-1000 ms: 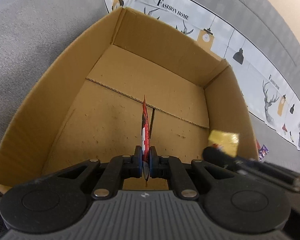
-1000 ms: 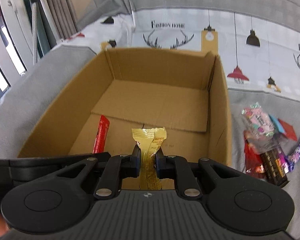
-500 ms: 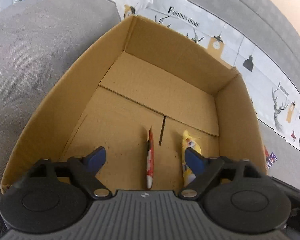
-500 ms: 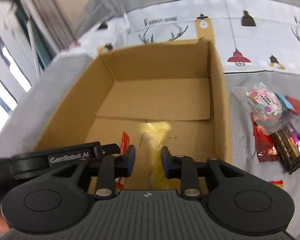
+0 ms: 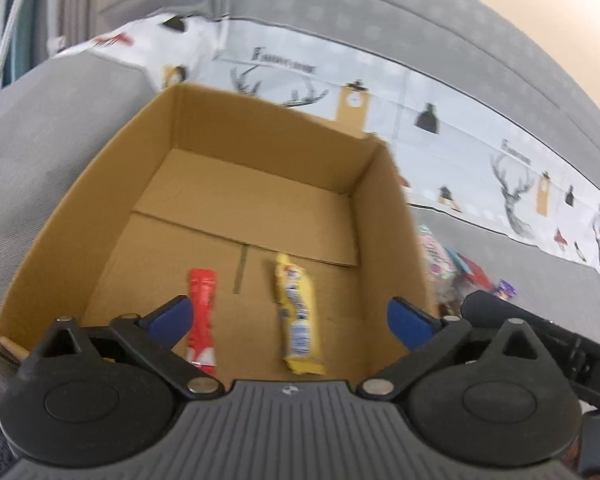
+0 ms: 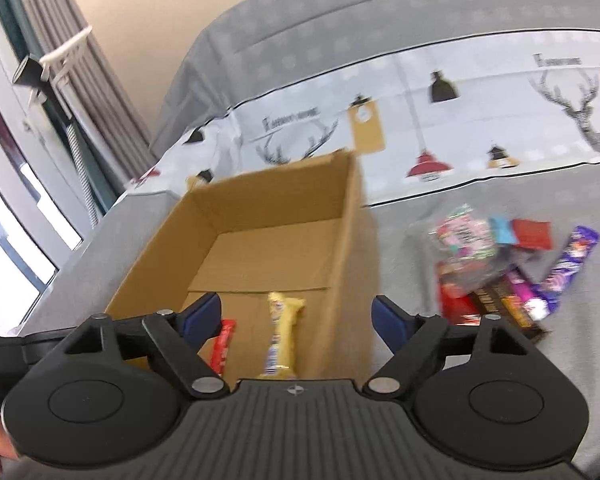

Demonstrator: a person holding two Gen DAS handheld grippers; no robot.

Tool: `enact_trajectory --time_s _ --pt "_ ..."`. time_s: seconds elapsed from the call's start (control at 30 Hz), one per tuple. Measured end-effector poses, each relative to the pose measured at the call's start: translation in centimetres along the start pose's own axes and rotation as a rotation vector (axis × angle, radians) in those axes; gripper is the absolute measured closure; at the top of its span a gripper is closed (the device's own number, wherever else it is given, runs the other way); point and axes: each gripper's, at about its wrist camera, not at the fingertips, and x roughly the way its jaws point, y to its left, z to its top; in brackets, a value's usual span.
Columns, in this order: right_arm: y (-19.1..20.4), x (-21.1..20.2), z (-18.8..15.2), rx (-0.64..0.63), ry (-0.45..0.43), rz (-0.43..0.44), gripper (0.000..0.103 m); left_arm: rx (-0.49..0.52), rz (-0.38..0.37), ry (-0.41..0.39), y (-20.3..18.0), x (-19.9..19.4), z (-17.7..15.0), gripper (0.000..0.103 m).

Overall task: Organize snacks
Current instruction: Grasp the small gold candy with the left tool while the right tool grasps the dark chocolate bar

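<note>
Left claw (image 5: pixel 288 318) and right claw (image 6: pixel 296 320) both released, tilted down over cardboard box (image 5: pixel 260 204); empty-jawed.

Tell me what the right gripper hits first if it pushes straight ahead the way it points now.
Probably the cardboard box: the open right gripper points at its near right corner, where the yellow snack bar lies on the floor. Depth is unclear, so box wall or bar could come first.

Snacks and box on the sofa

An open cardboard box (image 5: pixel 260 184) holds a red snack stick (image 5: pixel 201 320) and a yellow wrapped bar (image 5: pixel 298 316), lying flat side by side, apart, near the front wall. A pile of mixed wrapped snacks (image 6: pixel 500 268) lies on the sofa to the right of the box.
</note>
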Motion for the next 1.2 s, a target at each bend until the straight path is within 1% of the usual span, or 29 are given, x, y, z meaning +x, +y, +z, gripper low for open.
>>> enact_trajectory --time_s 0.13,0.27,0.3,0.33,0.37,0.4,0.43,0.5,0.57,0.6,0.63,0.7,0.77,0.83,0.93,0.97,1.0,1.03,1.07,1.13,1.2 --pt "-3.5 -2.7 -0.8 0.025 -0.038 -0.041 0.018 0.068 -0.024 0.004 -3.9 -0.6 -0.9 0.000" --pt "-7.0 -5.0 -2.4 0.025 -0.073 -0.108 0.017 0.094 -0.057 -0.032 -7.0 -1.6 -2.0 0.000" --pt "-8.0 -5.4 -2.8 0.024 -0.076 -0.123 0.017 0.110 -0.062 -0.028 -7.9 -1.7 -2.2 0.000" --pt "-8.8 -5.7 -3.2 0.025 -0.077 -0.137 0.017 0.138 -0.070 -0.016 -9.0 -1.8 -2.4 0.003" --pt "-9.7 -6.1 -3.6 0.031 -0.079 -0.150 0.017 0.165 -0.081 -0.009 -9.9 -1.8 -2.6 0.006" --pt "-10.6 -6.3 -3.9 0.042 -0.080 -0.159 0.017 0.198 -0.091 0.002 -10.9 -1.8 -2.8 0.014" --pt "-11.5 -6.6 -4.0 0.056 -0.080 -0.163 0.017 0.226 -0.096 0.014 -11.8 -1.7 -3.0 0.029" --pt "-13.3 -7.3 -4.3 0.096 -0.084 -0.166 0.017 0.256 -0.101 0.046 -13.6 -1.2 -3.3 0.044" --pt "-14.9 -7.6 -4.3 0.136 -0.086 -0.166 0.017 0.262 -0.119 0.070 -14.8 -0.5 -3.6 0.052" --pt "-15.7 -7.8 -4.3 0.151 -0.084 -0.166 0.017 0.273 -0.124 0.080 -15.7 -0.1 -3.8 0.060" --pt "-16.2 -8.0 -4.4 0.158 -0.082 -0.173 0.017 0.297 -0.128 0.091 -16.6 0.4 -4.1 0.061" --pt "-17.2 -8.2 -4.3 0.164 -0.079 -0.195 0.017 0.363 -0.129 0.106 -18.6 1.5 -5.0 0.061" --pt "-18.0 -8.2 -4.1 0.173 -0.078 -0.200 0.017 0.427 -0.105 0.117 -20.3 3.0 -6.3 0.061" --pt "-18.7 -7.9 -4.1 0.182 -0.068 -0.192 0.017 0.442 -0.102 0.162 -21.2 5.3 -7.4 0.061" --pt "-19.4 -7.0 -3.9 0.193 -0.039 -0.186 0.017 0.424 -0.082 0.236 -21.1 9.3 -8.9 0.062" --pt "-19.5 -6.8 -3.9 0.196 -0.030 -0.178 0.017 0.418 -0.086 0.258 -20.8 10.6 -9.3 0.063" --pt "-19.6 -6.5 -3.8 0.196 -0.020 -0.169 0.017 0.406 -0.091 0.282 -20.5 11.7 -9.7 0.070" --pt "-19.8 -6.3 -3.7 0.198 -0.015 -0.163 0.017 0.396 -0.080 0.305 -20.1 12.8 -10.1 0.072" --pt "-19.8 -6.1 -3.5 0.201 -0.015 -0.158 0.017 0.396 -0.051 0.313 -19.7 13.7 -10.4 0.074" --pt "-19.9 -5.4 -3.2 0.205 -0.007 -0.143 0.017 0.381 -0.069 0.289 -19.0 14.2 -10.2 0.078" --pt "-19.8 -4.7 -2.8 0.201 0.004 -0.130 0.017 0.383 -0.071 0.292 -18.7 14.3 -9.8 0.080"
